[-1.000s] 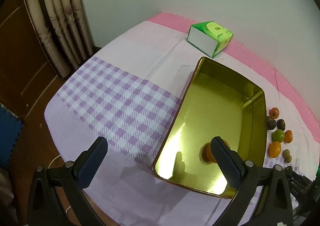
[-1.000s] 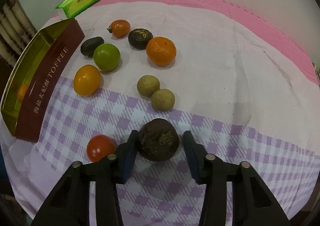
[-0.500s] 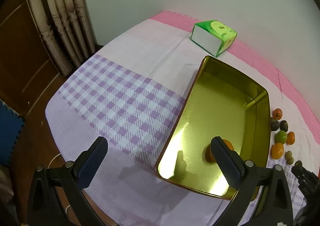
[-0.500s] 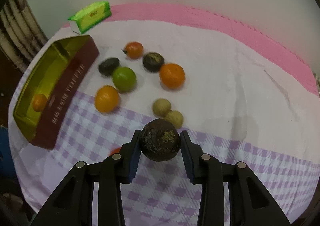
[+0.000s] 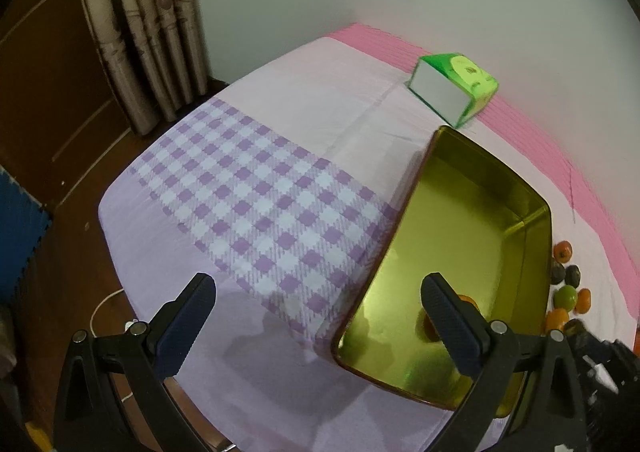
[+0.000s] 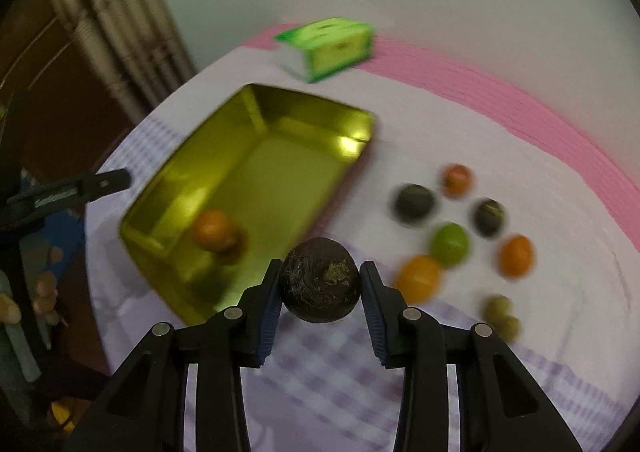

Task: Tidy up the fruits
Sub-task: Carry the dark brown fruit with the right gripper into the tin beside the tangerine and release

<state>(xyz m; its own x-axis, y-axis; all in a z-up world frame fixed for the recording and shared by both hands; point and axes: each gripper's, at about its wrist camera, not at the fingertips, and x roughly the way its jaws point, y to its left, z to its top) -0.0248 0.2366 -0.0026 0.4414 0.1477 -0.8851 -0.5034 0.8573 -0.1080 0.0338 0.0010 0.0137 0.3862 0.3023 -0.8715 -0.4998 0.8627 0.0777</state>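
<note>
Right gripper [image 6: 320, 284] fingers [image 6: 266, 316] clamping dark fruit [image 6: 319, 279] (blurred)

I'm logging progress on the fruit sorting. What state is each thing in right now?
Right gripper: shut on the dark fruit, held up near the tin.
Left gripper: open, holding nothing.
Gold tin: lidless, one orange fruit inside.
Green fruit: loose on the cloth with the others.
Green box: lying on the cloth behind the tin.
</note>
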